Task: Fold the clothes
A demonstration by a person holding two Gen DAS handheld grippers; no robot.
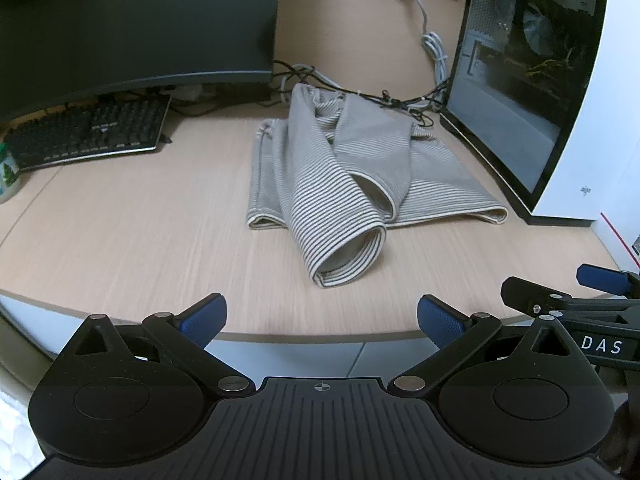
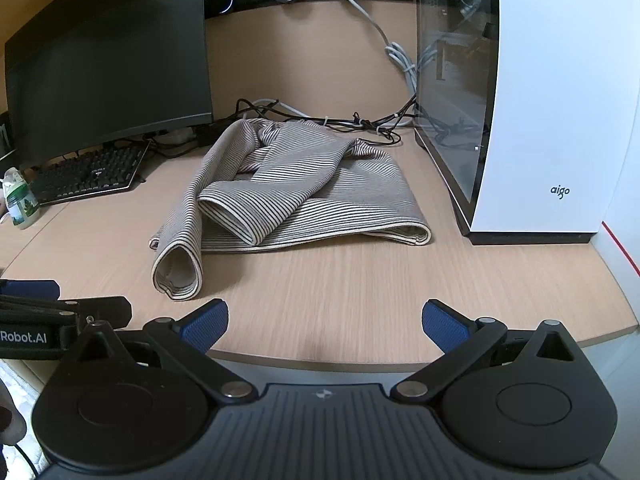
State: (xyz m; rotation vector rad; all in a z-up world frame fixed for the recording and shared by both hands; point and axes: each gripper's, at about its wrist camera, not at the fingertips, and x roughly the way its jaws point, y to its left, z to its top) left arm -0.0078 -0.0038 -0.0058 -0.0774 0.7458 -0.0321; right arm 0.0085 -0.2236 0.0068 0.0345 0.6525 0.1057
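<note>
The left gripper (image 1: 322, 322) hangs at the near edge of the desk (image 1: 120, 240) with its jaws spread wide and nothing between the blue pads (image 1: 204, 318). The right gripper (image 2: 326, 324) sits just beside it at the same edge, likewise wide apart and empty; its blue pads (image 2: 444, 326) hover over bare wood. Each gripper shows at the margin of the other's view, the right one at the right border of the left wrist view, the left one at the left border of the right wrist view.

Ahead of both, well apart from the fingers, lies the striped garment (image 1: 340, 168) (image 2: 288, 188), grey with thin dark lines, partly folded on the desk. Both sleeves are laid across the body; one sleeve cuff (image 1: 352, 258) (image 2: 178, 276) reaches nearest the grippers, its opening gaping.

Behind the garment a tangle of cables (image 1: 384, 100) runs along the back of the desk. A white computer case (image 2: 552, 100) with a glass side stands to the right, just beside the garment's hem. To the left are a dark monitor (image 1: 132, 20), a black keyboard (image 1: 88, 132) under it, and a small bottle (image 2: 20, 200) near the keyboard's end
</note>
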